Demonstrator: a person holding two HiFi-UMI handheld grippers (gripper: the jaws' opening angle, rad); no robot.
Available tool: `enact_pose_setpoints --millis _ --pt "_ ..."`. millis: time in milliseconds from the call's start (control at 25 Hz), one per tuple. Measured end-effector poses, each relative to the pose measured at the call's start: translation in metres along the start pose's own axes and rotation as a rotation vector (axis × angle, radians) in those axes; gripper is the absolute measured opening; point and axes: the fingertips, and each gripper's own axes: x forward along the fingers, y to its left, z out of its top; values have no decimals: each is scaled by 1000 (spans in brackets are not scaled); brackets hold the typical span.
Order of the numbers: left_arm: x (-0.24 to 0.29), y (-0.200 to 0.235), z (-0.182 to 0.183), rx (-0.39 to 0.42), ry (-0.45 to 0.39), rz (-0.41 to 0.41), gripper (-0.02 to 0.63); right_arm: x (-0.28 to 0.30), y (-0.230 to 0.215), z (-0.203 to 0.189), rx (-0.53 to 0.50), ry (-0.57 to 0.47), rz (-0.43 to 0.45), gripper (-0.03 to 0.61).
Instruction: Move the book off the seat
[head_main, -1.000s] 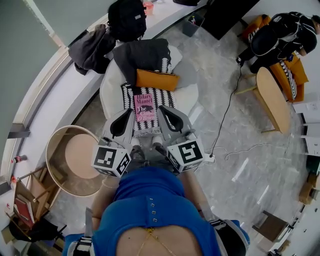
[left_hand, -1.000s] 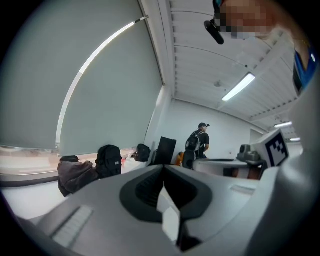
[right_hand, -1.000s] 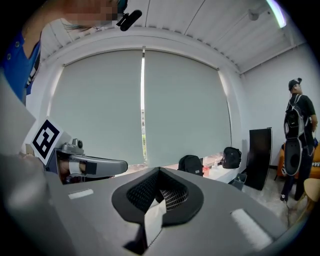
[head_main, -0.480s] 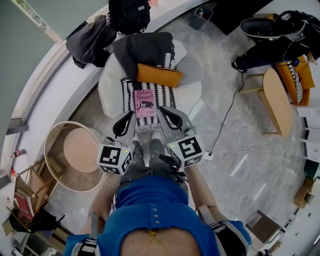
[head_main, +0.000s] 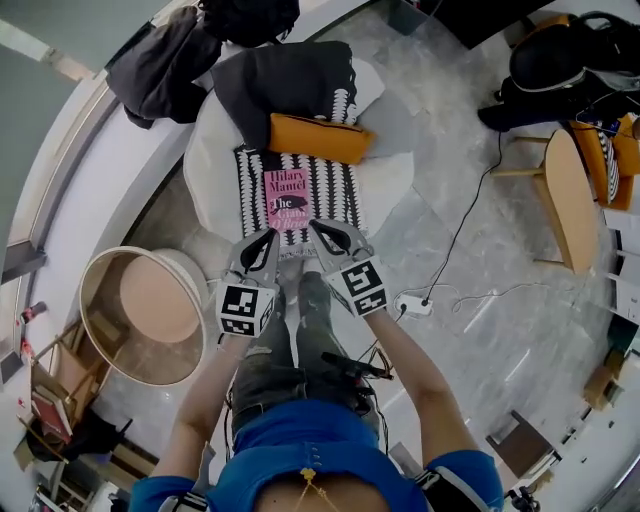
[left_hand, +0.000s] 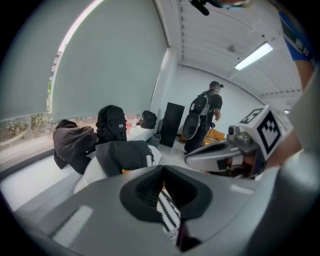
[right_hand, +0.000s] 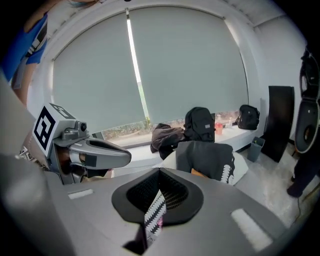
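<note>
Moved: left hand-held gripper and right hand-held gripper have come down and forward; tips now at near corners of book, contact unclear.
Jaws: both closed tight, nothing held.
Book: pink, flat on patterned cloth on seat, just this side of orange cushion.
Relation: book straight ahead, near edge between the two tips; long axis runs away from person; neither hand nearer.
Surface: soft cloth, probably slides.
Room: marble floor, round side table at left.
</note>
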Motion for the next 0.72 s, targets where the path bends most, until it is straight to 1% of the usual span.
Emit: enact_pose_setpoints --millis 80,200,360,480,600,680,720 --pt "32 6 -37 -4 55 -8 3 26 -14 -35 36 46 11 0" --pt "75 16 -95 -1 131 -19 3 64 -34 -88 101 105 -3 0" --pt "126 37 -170 -16 208 -12 3 118 -58 -164 125 178 -32 0" --pt "162 55 -223 -16 246 -2 3 156 -72 -231 130 254 -52 0" --pt "194 77 -282 -50 293 27 3 190 -85 -300 113 341 -53 0" --pt "214 94 -319 -83 322 48 3 211 -95 -337 148 379 -51 0" --pt "223 102 -335 -113 333 56 3 221 -100 -353 180 391 -49 0"
